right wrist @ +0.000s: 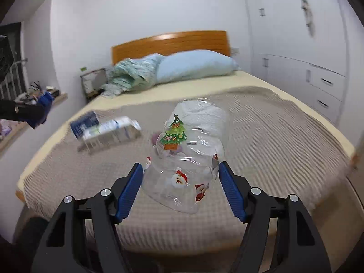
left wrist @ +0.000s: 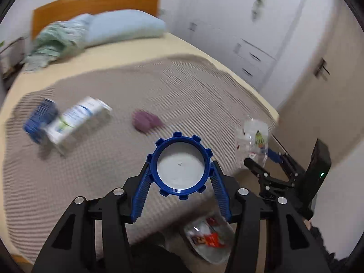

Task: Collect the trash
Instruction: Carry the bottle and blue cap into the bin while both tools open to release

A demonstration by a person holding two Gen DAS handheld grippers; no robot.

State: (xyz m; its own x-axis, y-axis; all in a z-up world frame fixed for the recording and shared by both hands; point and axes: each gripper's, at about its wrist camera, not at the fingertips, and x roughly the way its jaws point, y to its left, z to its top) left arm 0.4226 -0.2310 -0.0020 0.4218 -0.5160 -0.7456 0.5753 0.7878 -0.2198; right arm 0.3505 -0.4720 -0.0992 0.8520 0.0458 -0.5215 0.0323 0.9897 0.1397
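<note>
My left gripper [left wrist: 180, 167] is shut on a blue notched lid [left wrist: 159, 151] with a white inside. A clear plastic piece with red stickers [left wrist: 209, 241] shows under its fingers; I cannot tell if it is joined to the lid. My right gripper [right wrist: 180, 178] is shut on a clear plastic container [right wrist: 195, 136] with Christmas tree and Santa stickers, held above the bed. That container [left wrist: 252, 138] also shows at the right of the left wrist view. On the grey blanket [left wrist: 182, 86] lie a blue can [left wrist: 39, 122], a white carton [left wrist: 77, 122] and a crumpled purple scrap [left wrist: 145, 121].
A blue pillow [right wrist: 195, 67] and a bunched green cloth [right wrist: 129, 75] lie by the wooden headboard [right wrist: 170, 42]. A white wardrobe with drawers [right wrist: 323, 84] stands on the right. A nightstand [right wrist: 93, 79] and a cluttered sill [right wrist: 34, 91] are on the left.
</note>
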